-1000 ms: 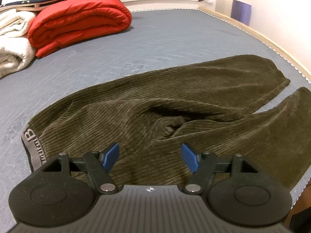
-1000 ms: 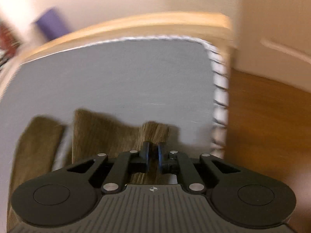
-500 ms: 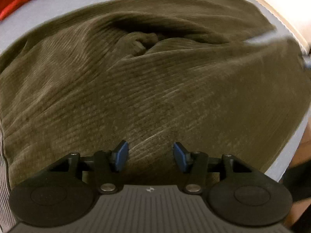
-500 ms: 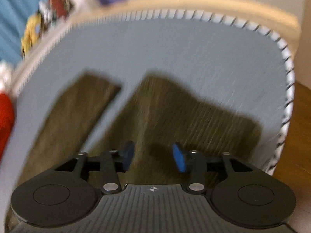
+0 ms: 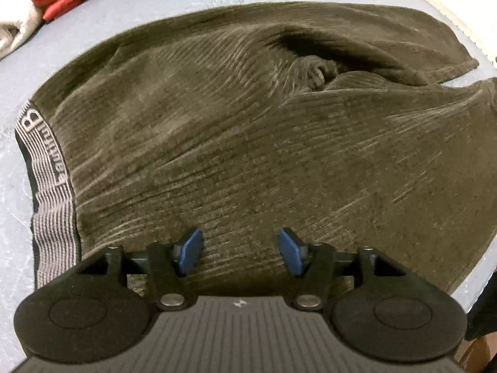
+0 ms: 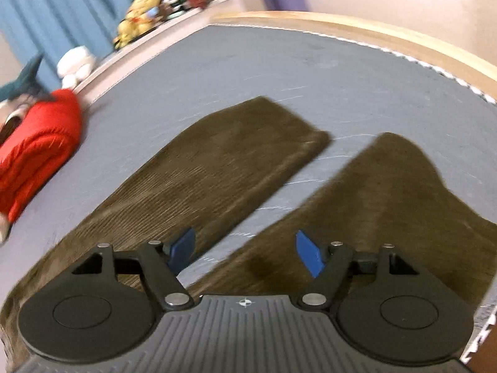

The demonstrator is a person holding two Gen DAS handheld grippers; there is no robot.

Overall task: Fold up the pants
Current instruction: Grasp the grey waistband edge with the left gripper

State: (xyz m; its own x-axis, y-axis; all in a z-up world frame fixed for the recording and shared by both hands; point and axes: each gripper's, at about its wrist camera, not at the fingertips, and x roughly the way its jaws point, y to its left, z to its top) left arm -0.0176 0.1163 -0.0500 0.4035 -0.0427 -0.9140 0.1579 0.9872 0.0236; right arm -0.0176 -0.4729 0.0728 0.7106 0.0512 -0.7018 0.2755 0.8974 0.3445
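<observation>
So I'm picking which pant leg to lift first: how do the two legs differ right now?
In the right wrist view, the left pant leg ends in a straight, square hem and lies flat. The right pant leg ends uneven and rumpled, nearer the mattress edge. Both are olive corduroy, spread apart, ungripped.

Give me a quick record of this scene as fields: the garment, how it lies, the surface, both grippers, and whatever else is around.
garment: pants, dark olive corduroy, striped lettered waistband
layout: spread flat and unfolded, the two legs apart with bed showing between them
wrinkle: bunched fabric at the crotch
surface: grey-blue bed sheet, wooden frame at its edge
left gripper: open, over the seat of the pants, holding nothing
right gripper: open, over the legs, holding nothing
nearby: folded red quilt, white blanket, plush toys, blue curtain
</observation>
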